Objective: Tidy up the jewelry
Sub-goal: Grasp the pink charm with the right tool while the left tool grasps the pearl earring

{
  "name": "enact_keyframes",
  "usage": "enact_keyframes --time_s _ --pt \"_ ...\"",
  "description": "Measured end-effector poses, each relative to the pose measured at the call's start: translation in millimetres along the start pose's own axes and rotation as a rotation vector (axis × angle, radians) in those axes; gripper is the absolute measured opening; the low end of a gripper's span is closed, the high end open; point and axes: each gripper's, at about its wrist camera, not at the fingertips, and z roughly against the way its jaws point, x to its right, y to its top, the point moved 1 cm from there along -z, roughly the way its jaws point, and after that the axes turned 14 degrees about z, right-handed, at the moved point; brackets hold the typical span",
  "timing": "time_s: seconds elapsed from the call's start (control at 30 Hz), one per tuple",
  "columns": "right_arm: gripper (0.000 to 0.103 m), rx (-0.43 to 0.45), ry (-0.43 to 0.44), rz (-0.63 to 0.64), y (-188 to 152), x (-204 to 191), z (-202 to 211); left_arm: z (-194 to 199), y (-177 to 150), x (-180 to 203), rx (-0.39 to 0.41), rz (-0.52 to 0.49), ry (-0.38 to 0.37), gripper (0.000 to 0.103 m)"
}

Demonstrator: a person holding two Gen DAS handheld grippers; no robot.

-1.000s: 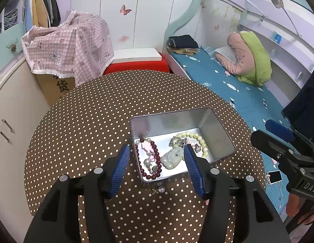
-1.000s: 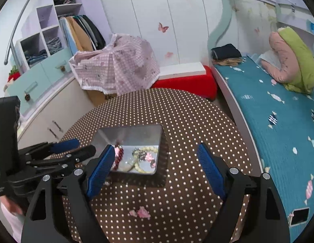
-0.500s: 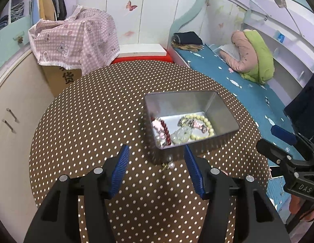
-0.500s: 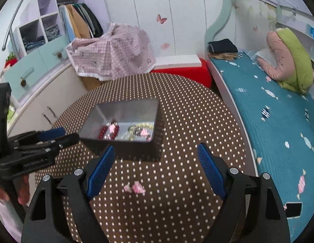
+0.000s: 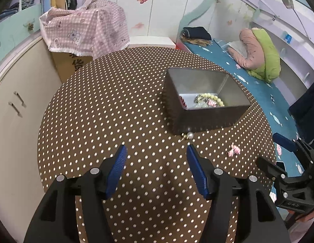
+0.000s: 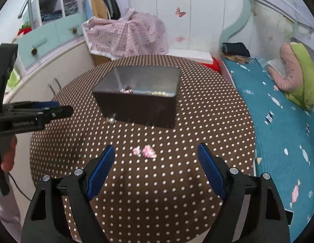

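Note:
A metal tin (image 5: 205, 119) (image 6: 140, 109) stands on the round polka-dot table (image 5: 116, 111) (image 6: 207, 121) and holds beaded bracelets (image 5: 209, 99) and other jewelry. A pearl earring (image 5: 189, 135) (image 6: 111, 119) lies against the tin's near wall. A small pink jewelry piece (image 5: 233, 150) (image 6: 145, 151) lies on the cloth nearer me. My left gripper (image 5: 156, 168) is open and empty, short of the pearl earring. My right gripper (image 6: 156, 168) is open and empty, just behind the pink piece. Each gripper shows at the edge of the other's view.
A bed with a teal cover (image 6: 278, 111) runs along the table's right side. A cream cabinet (image 5: 19, 105) stands to the left. A box under a pink checked cloth (image 5: 86, 32) and a red stool (image 6: 213, 61) stand behind the table.
Both grippers have pulled back from the tin toward the table's near edge. The tin now sits farther away, and the pearl earring and pink piece lie ahead of the fingers.

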Motion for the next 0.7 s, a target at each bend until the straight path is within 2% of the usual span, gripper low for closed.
enact_keyframes --time_s 0.17,0.47,0.53,0.57,0.67,0.7 --pt "0.081 -0.033 0.032 -0.008 -4 -4 -15 -1 -9 -9 -0.025 0.024 0.000 0.061" --pt "0.080 -0.086 0.019 -0.017 -6 -5 -47 -6 -21 -16 -0.048 0.056 0.022 0.063" --pt "0.075 -0.088 0.019 -0.029 -6 -3 -54 -8 -23 -16 -0.059 0.059 0.017 0.063" --pt "0.067 -0.092 0.027 -0.028 -5 -3 -58 -9 -23 -15 -0.061 0.060 0.019 0.063" --pt "0.051 -0.084 -0.006 0.029 -2 -9 -62 -11 -23 -12 -0.066 0.057 0.014 0.063" --pt "0.038 -0.081 0.005 0.030 -1 -9 -61 -13 -22 -11 -0.067 0.055 0.013 0.063"
